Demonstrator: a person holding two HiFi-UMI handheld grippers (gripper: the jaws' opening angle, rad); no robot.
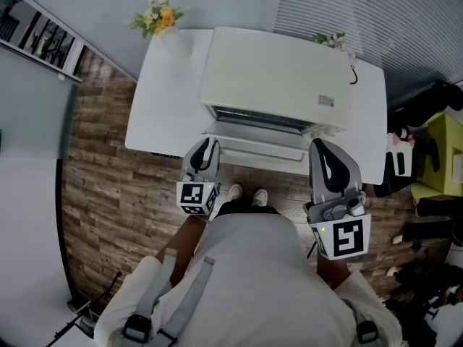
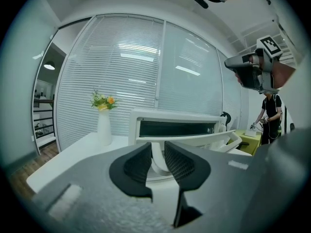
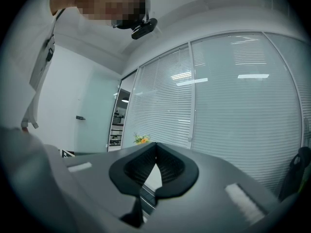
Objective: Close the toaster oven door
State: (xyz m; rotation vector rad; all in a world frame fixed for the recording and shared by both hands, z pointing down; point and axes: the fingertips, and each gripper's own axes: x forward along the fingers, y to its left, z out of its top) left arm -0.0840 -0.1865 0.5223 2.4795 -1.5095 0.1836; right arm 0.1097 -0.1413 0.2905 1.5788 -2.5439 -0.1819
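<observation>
From above, the toaster oven (image 1: pixel 275 78) sits at the near edge of the white table (image 1: pixel 159 107). Its door (image 1: pixel 257 147) is dropped open toward the person, so the closing is not yet done. The left gripper (image 1: pixel 207 147) is at the door's left front corner, the natural place to lift from. The right gripper (image 1: pixel 322 150) is off the door's right corner and touches nothing that I can see; it looks to be on standby.

In the left gripper view, the left gripper (image 2: pixel 156 161) has its jaws set fairly wide, with the left end of the white door handle (image 2: pixel 194 141) between them. The pads (image 2: pixel 138 163) look to be pressed against it, and I take that for a grip ready to swing the door up. Behind it the oven's dark opening shows, with a vase of flowers (image 2: pixel 103 125) off to the left on the table.

In the right gripper view, the right gripper (image 3: pixel 155 152) has its tips together and holds nothing. It is aimed past the oven at the blinds, which suits an idle hand.
</observation>
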